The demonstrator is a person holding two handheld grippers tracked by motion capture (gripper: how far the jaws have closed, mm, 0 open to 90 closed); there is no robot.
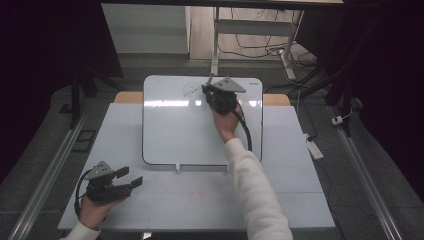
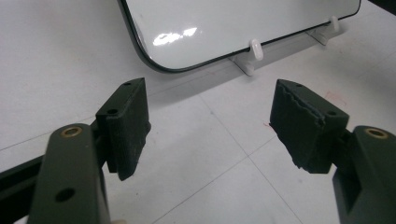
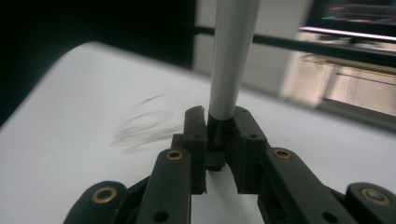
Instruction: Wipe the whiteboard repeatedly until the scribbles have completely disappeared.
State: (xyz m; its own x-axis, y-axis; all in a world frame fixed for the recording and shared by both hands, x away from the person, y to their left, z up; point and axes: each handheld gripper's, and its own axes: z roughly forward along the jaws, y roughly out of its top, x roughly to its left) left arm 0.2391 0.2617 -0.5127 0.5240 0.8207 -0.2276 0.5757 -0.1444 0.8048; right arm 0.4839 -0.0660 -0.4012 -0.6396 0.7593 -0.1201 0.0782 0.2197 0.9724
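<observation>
Whiteboard lies at the table's far centre, scribbles near its far edge. Right claw, beside the scribbles, is clamped on a grey marker. Left claw rests near left, jaws apart, holding nothing.

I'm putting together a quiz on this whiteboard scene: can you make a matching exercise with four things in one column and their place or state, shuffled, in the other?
Things:
1. left gripper
2. right gripper
3. whiteboard
4. scribble

Places or states:
A. shut on a grey marker
B. propped on small white feet in the middle of the table
C. open, with nothing between its jaws, near the table's front left corner
D. faint dark lines near the whiteboard's far edge

Pairs: 1-C, 2-A, 3-B, 4-D
</observation>
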